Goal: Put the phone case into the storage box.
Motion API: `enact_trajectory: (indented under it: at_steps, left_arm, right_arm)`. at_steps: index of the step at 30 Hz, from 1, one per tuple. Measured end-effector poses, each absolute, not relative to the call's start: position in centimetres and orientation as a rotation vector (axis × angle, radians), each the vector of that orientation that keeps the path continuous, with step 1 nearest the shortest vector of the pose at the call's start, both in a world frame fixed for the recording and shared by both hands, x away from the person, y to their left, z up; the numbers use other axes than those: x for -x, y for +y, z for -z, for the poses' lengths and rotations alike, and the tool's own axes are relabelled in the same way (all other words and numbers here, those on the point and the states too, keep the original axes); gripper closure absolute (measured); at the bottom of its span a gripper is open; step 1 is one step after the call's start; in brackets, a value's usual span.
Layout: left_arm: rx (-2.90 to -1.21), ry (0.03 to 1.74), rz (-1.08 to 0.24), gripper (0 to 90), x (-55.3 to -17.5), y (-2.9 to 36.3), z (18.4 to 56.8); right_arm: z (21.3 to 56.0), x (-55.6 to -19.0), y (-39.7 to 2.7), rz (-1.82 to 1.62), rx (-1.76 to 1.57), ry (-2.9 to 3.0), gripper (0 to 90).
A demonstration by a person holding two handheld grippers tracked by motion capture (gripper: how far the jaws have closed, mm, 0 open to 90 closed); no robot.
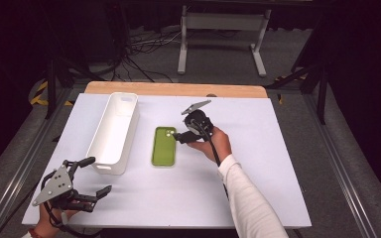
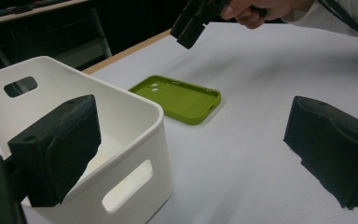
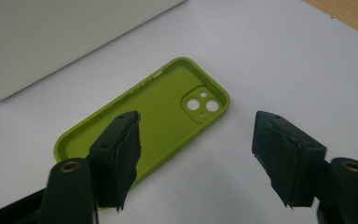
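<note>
My right gripper (image 3: 193, 156) hangs open just above the green phone case (image 3: 158, 112), nothing gripped yet; the white bin (image 1: 113, 133) beside my open left gripper (image 1: 90, 177) holds nothing visible.

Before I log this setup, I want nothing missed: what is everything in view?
phone case: one, green, hollow side up, flat mid-table, right of the bin.
bin: one, white, oblong, left of the case.
table: one, white top, wooden far edge.
frame: one, white metal, on the floor beyond.
left gripper: one, black, jaws open, near the bin's near end.
right gripper: one, black, jaws open, hovering at the case's right edge.
</note>
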State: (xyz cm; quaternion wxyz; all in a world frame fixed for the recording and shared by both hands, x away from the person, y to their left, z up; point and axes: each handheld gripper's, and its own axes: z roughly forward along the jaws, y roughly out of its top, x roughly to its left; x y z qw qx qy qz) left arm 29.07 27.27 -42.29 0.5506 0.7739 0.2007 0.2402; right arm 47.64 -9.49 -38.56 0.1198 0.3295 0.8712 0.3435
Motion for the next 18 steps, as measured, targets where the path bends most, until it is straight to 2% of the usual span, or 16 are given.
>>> enact_trajectory:
  at_steps: [4, 18]
  left_arm:
    - [-1.833, 0.468, -0.558, 4.3, -28.9, 27.1, 42.3]
    - [-1.858, 0.463, -0.541, 5.1, -28.8, 26.8, 42.5]
  right_arm:
    - [39.2, -49.6, -8.1, -0.956, -1.008, 2.621, 42.7]
    - [41.2, -53.1, -6.0, -0.753, -1.111, 2.698, 46.3]
